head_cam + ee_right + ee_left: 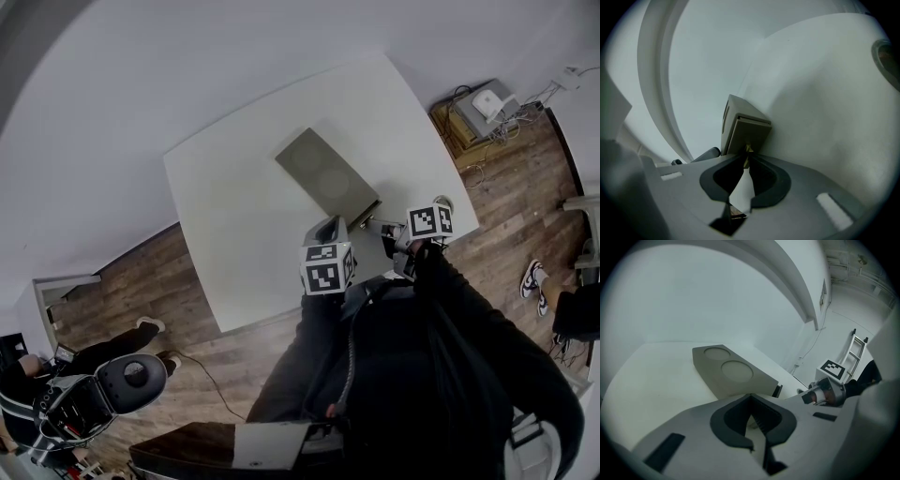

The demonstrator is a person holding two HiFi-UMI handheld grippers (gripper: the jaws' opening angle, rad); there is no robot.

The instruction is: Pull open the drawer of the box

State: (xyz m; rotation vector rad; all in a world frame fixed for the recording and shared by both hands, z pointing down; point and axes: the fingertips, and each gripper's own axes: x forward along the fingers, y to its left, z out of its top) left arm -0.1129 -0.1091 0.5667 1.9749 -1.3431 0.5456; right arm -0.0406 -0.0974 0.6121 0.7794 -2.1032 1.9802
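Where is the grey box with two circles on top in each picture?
Head view: grey box in the middle of the white table, lying slantwise.
Left gripper view: centre, just above the jaws, circles showing.
Right gripper view: centre, seen end-on, drawer knob between the jaws.
Shared landmark: the white table under it in all three.

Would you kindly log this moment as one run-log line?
left gripper: shut, empty, near box | right gripper: shut on drawer knob | drawer: extent open unclear
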